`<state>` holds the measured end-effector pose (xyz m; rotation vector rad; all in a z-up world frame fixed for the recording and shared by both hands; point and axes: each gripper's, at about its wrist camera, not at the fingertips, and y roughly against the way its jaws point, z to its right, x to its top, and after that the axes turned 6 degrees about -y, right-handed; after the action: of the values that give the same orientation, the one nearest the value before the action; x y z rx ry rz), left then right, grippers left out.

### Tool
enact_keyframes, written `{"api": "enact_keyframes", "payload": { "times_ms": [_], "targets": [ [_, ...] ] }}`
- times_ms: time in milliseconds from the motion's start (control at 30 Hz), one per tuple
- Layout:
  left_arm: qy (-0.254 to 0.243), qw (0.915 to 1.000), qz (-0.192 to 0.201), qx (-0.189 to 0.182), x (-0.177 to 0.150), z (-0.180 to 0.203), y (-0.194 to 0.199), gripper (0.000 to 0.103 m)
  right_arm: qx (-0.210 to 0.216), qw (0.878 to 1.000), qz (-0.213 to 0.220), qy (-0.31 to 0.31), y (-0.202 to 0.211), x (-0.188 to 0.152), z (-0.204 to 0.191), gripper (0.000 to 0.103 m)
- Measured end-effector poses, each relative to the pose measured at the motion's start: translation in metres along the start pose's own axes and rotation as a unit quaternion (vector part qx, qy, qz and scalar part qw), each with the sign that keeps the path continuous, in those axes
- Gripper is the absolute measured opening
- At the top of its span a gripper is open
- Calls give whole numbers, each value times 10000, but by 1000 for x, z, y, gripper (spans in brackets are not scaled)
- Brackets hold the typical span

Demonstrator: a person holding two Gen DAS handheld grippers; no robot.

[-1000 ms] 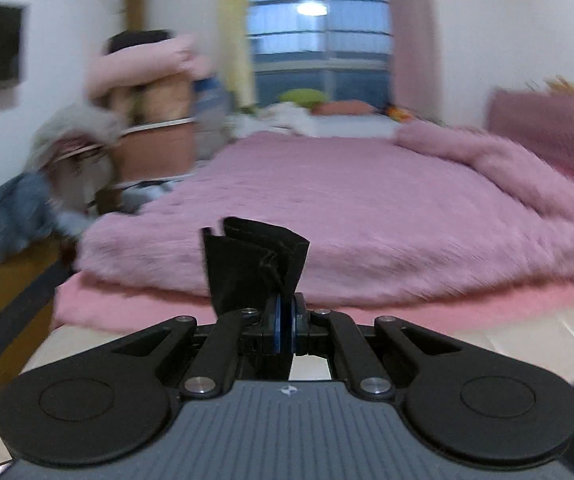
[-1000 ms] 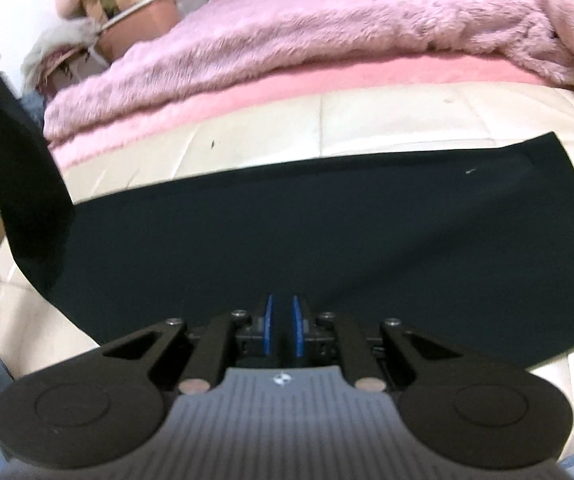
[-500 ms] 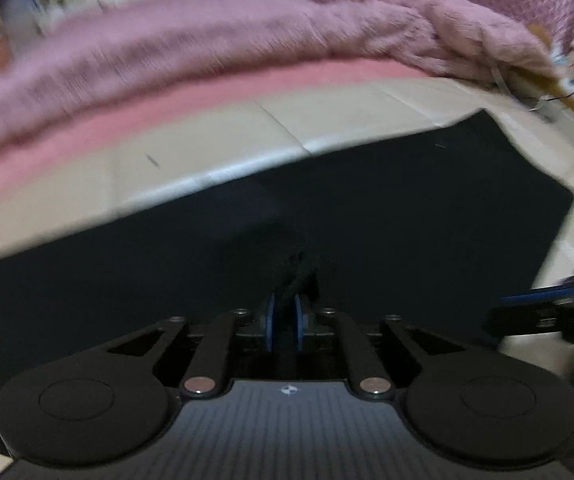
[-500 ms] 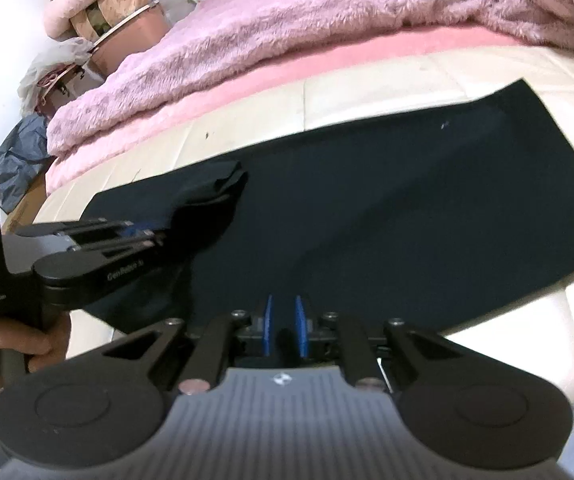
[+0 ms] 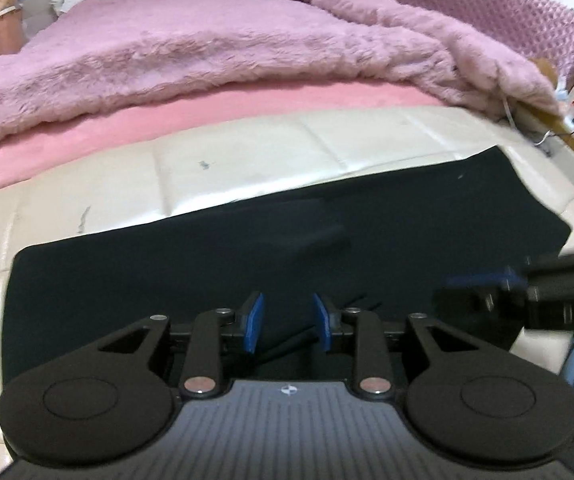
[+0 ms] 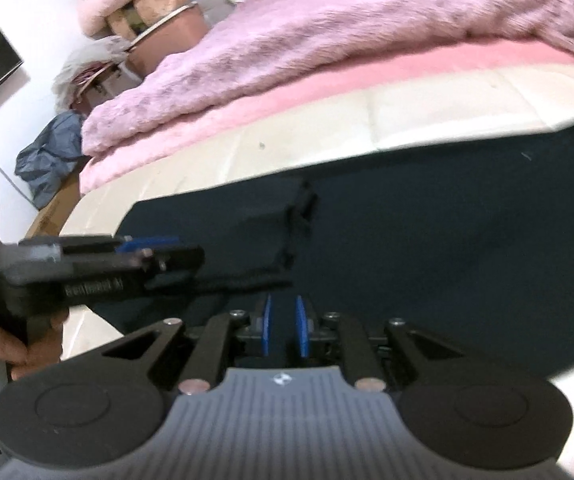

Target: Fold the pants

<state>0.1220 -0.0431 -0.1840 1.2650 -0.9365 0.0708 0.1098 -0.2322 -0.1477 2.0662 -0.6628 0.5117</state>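
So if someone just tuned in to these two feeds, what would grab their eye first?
The black pants, spread flat across the cream surface in front of both cameras, with a folded-over layer visible left of centre in the right wrist view. Behind them, the fluffy mauve blanket fills the bed. The left gripper hangs over the pants with its blue pads parted, holding nothing.

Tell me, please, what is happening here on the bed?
A person with a gripper in each hand is folding black pants spread flat on the cream mattress, in front of a pink blanket. One end lies folded over the middle. The left gripper is open, low over the near edge, holding nothing. The right gripper is also over the near edge; its jaws are slightly apart and appear empty. The next fold has not begun.
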Motion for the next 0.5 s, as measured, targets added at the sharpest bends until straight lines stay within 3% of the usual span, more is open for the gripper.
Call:
{"api": "enact_keyframes", "payload": {
  "times_ms": [167, 433, 467, 500],
  "targets": [
    [345, 9992, -111, 163, -16, -23, 5, 35, 55, 9999, -3, 138, -38, 22, -17, 21],
    [711, 9973, -137, 106, -21, -47, 3, 35, -80, 9994, -350, -20, -87, 31, -13, 23],
    [720, 9973, -143, 103, -20, -47, 2, 35, -65, 9994, -345, -48, -89, 31, -12, 15],
    [728, 9972, -136, 105, -20, -47, 0, 35, -51, 9994, -323, -62, -90, 31, -11, 0]
  ]
}}
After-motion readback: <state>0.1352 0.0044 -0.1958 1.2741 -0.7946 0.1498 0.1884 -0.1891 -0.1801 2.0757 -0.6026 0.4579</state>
